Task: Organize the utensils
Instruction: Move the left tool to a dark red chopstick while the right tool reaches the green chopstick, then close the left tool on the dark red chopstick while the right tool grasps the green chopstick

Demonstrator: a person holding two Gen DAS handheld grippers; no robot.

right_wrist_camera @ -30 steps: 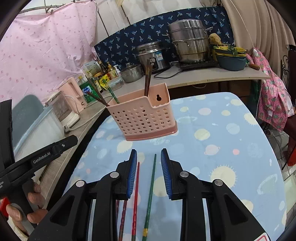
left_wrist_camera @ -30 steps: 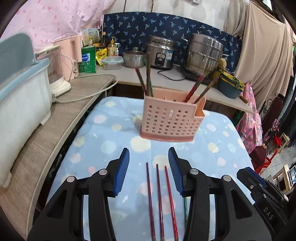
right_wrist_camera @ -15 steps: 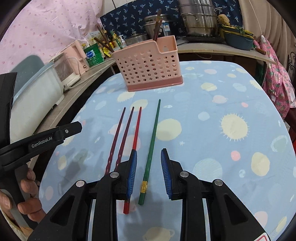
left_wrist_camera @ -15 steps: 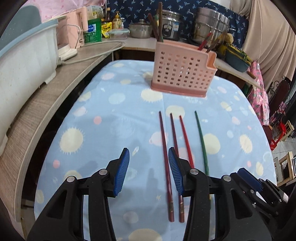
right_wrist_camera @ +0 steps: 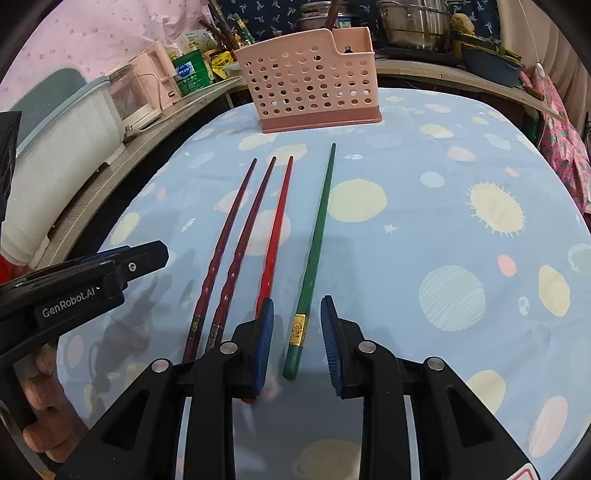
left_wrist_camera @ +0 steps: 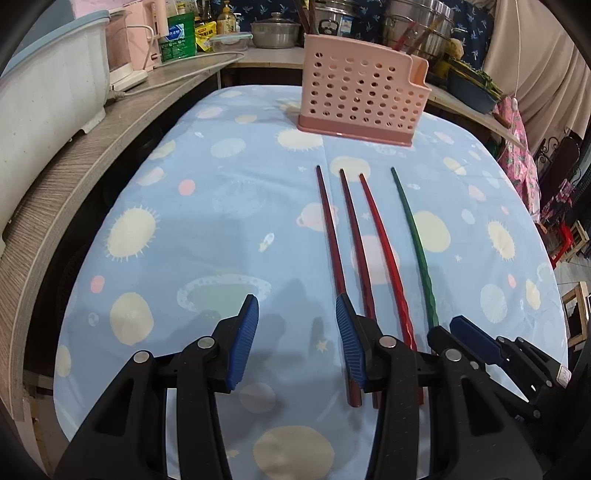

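Observation:
Four chopsticks lie side by side on the blue planet-print tablecloth point(left_wrist_camera: 207, 236): two dark red point(left_wrist_camera: 328, 229) point(left_wrist_camera: 354, 236), one bright red point(left_wrist_camera: 384, 243) and one green point(left_wrist_camera: 415, 236). Beyond their tips stands a pink perforated basket point(left_wrist_camera: 358, 96) with several chopsticks in it. My left gripper point(left_wrist_camera: 296, 314) is open over bare cloth, its right finger over the leftmost dark red stick. My right gripper point(right_wrist_camera: 297, 310) is open low over the table. The gold-banded end of the green chopstick point(right_wrist_camera: 314, 243) lies between its pads, which stand clear of it. The left gripper point(right_wrist_camera: 140, 254) shows in the right wrist view.
A wooden counter point(left_wrist_camera: 85, 155) curves along the left with a white tub point(left_wrist_camera: 48, 96), a pink appliance and bottles. Steel pots point(right_wrist_camera: 410, 22) and a blue basin stand behind the basket. A hand point(right_wrist_camera: 40, 387) grips the left tool. The table's rounded edge falls away at right.
Both grippers have come down toward the table and tilted downward. The left one now sits left of the chopsticks instead of over them. The right one stays astride the green chopstick, closer to it.

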